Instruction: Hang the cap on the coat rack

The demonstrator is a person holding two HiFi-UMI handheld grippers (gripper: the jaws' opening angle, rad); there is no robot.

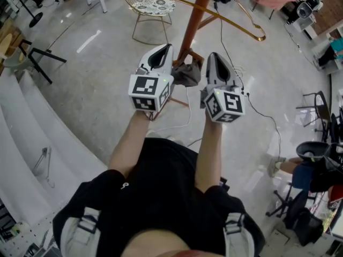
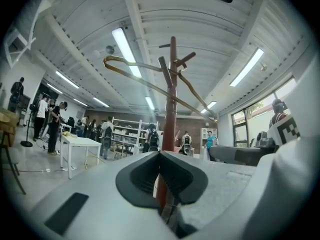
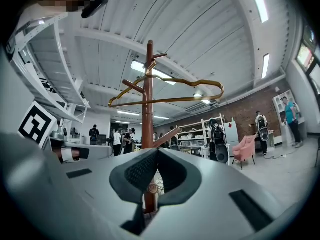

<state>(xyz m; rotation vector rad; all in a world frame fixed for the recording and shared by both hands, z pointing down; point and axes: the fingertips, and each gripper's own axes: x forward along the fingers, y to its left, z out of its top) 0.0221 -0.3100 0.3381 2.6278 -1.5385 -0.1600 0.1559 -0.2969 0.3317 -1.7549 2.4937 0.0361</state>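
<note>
The coat rack is a red-brown pole (image 1: 198, 12) with short pegs near its top (image 2: 171, 84) (image 3: 148, 94). A dark grey crumpled thing, apparently the cap (image 1: 186, 74), sits against the pole's lower part, between my two grippers. I cannot tell whether it hangs on a peg, and neither gripper view shows it. My left gripper (image 1: 163, 50) (image 2: 160, 153) and right gripper (image 1: 213, 58) (image 3: 158, 150) are raised side by side, pointing at the pole. The jaws of each meet at the tips with nothing between them.
A thin gold wire loop (image 1: 236, 25) (image 3: 190, 81) hangs from the rack. A wire chair with a patterned seat (image 1: 153, 5) stands behind it. Cables (image 1: 262, 114) lie on the floor. White curved panels (image 1: 32, 133) are at the left, dark equipment (image 1: 313, 154) at the right. People stand far off (image 2: 52, 119).
</note>
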